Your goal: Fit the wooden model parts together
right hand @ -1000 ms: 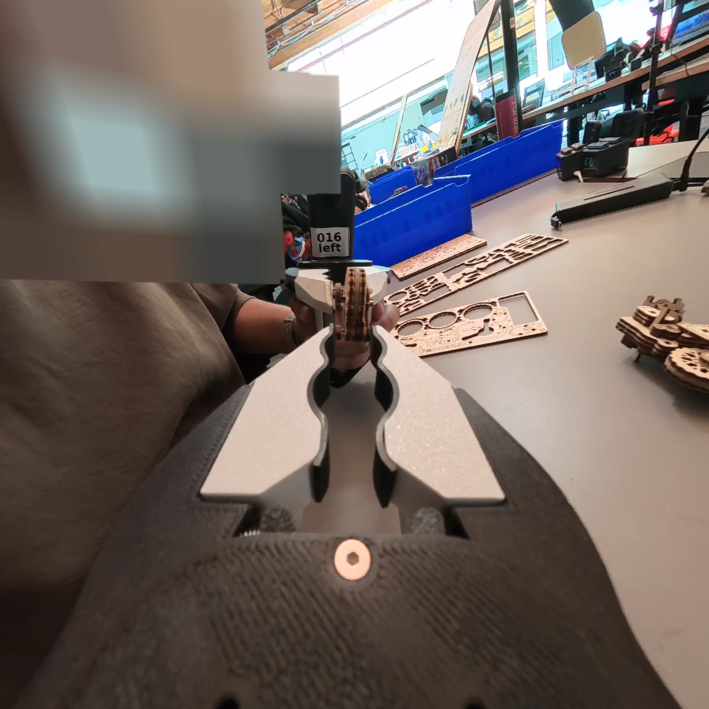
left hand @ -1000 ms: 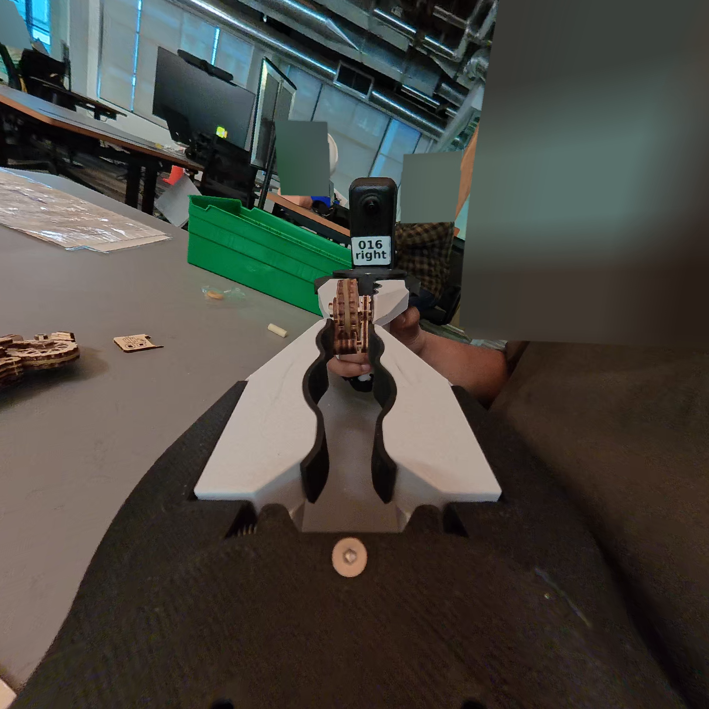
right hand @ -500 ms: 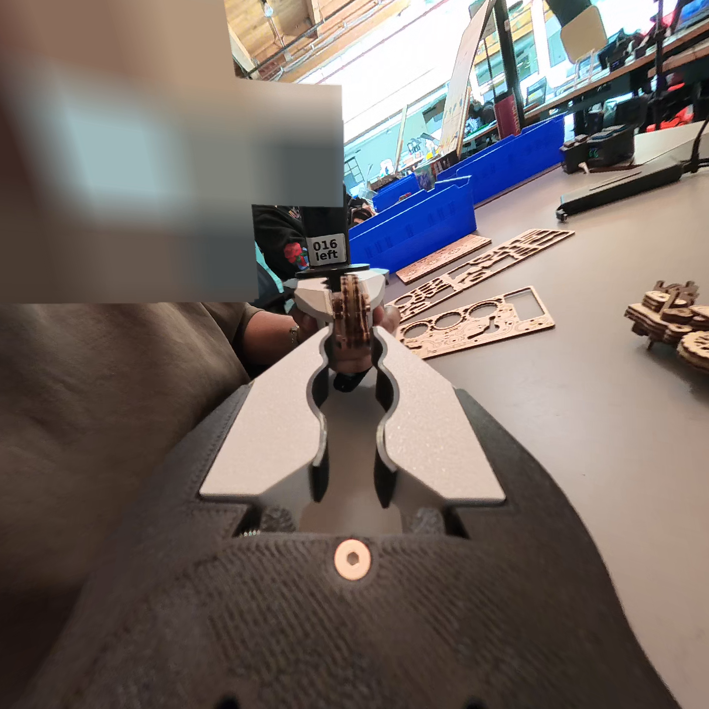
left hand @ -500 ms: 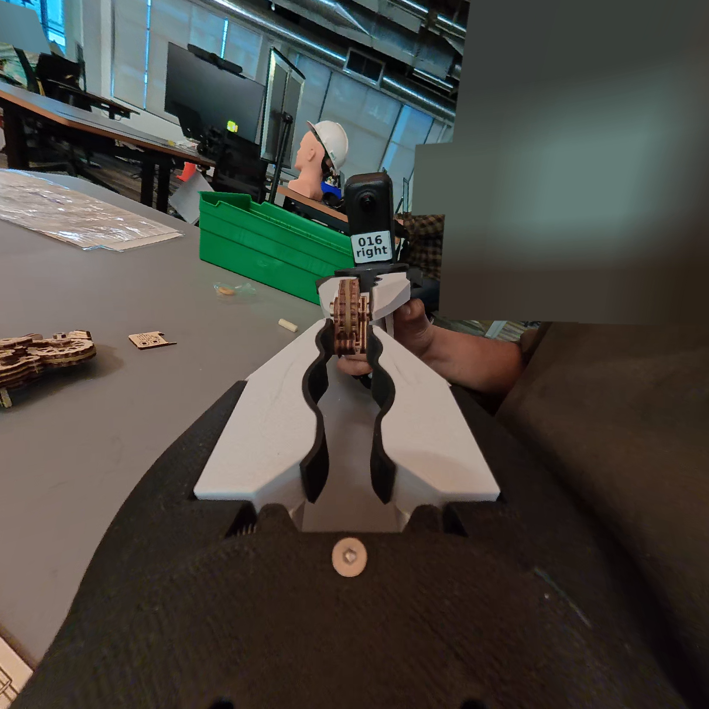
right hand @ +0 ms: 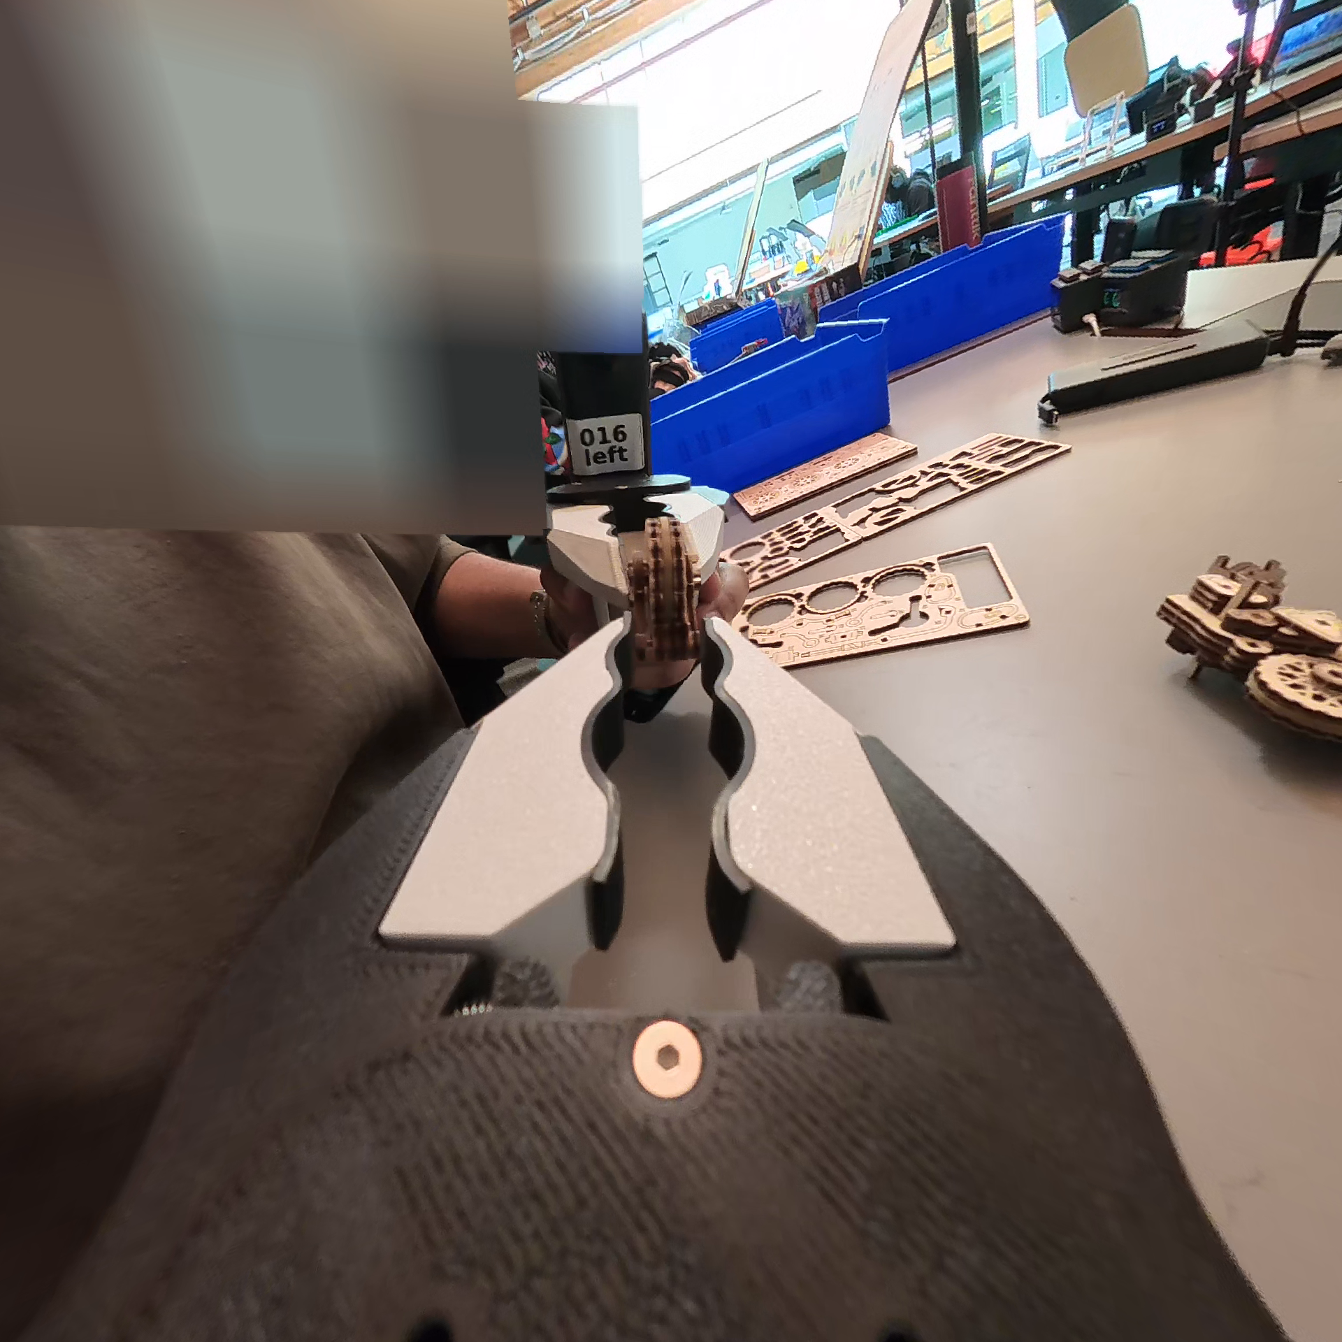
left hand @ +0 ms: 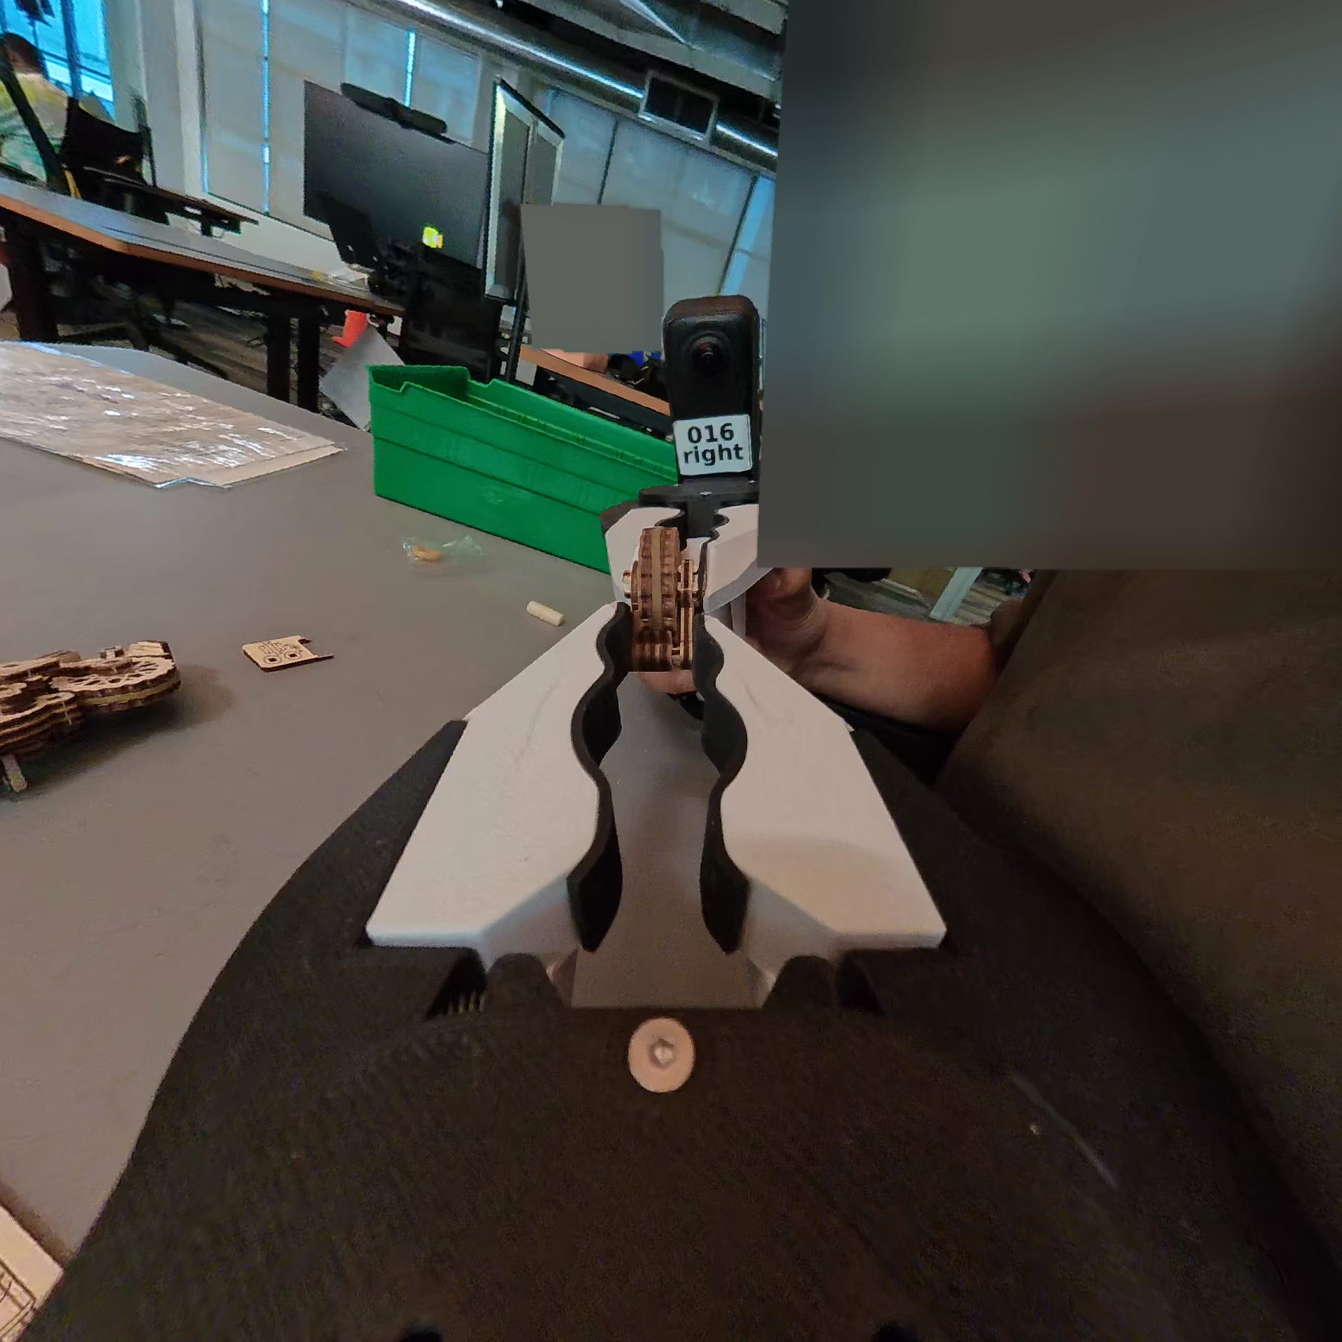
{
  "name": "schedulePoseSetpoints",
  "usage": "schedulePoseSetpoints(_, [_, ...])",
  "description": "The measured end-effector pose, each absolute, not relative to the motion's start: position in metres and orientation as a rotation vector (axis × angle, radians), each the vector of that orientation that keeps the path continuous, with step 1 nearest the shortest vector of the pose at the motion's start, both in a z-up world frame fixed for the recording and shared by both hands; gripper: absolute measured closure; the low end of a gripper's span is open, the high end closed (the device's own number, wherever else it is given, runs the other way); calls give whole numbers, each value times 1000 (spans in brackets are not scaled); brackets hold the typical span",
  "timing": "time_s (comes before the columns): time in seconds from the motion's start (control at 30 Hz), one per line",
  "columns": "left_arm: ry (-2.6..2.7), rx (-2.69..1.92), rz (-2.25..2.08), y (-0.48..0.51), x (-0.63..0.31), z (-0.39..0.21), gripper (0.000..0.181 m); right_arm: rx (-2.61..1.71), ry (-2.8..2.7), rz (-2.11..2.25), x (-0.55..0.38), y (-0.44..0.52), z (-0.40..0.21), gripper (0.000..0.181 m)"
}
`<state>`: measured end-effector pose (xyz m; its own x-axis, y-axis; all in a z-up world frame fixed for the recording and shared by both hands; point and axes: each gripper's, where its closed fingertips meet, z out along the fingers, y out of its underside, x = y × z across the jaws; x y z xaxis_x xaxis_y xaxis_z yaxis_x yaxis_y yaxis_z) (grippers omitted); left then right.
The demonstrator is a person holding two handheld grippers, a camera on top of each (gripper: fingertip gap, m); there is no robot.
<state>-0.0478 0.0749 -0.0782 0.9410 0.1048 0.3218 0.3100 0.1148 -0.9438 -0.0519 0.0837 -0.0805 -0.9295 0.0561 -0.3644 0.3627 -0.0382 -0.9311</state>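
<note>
Here the left gripper [left hand: 661, 624] and the right gripper [right hand: 664, 628] meet tip to tip above the counter [left hand: 218, 762], both clamped on one layered wooden stack [left hand: 659, 617], held edge-on between them. The pressing looks midway; whether its layers are seated I cannot tell. More remains: a built subassembly [right hand: 1263, 639] and punched part sheets [right hand: 893, 610] lie on the grey counter. Beyond stand blue bins [right hand: 784, 421], a green bin [left hand: 508, 465] and workshop desks.

Tan laser-cut wooden model part [left hand: 659, 616], grey table [left hand: 218, 784], green bin [left hand: 508, 465], blue bins [right hand: 784, 421].
</note>
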Motion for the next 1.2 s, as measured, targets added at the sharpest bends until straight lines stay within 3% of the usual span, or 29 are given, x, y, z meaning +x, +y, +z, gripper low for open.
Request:
schedulePoseSetpoints(0.37, [-345,-1409,-202,73,-46,-72,167,387,2059,-2139,-48,83,-73,165])
schedulePoseSetpoints(0.5, [-342,-1406,-204,72,-46,-71,167,344,2020,-2123,-42,83,-71,153])
schedulePoseSetpoints(0.87, [-360,-1358,-284,71,-45,-67,167,346,2014,-2116,-44,90,-71,167])
schedulePoseSetpoints(1.2, [-329,-1360,-279,71,-41,-65,167,347,1960,-2099,-41,89,-69,166])
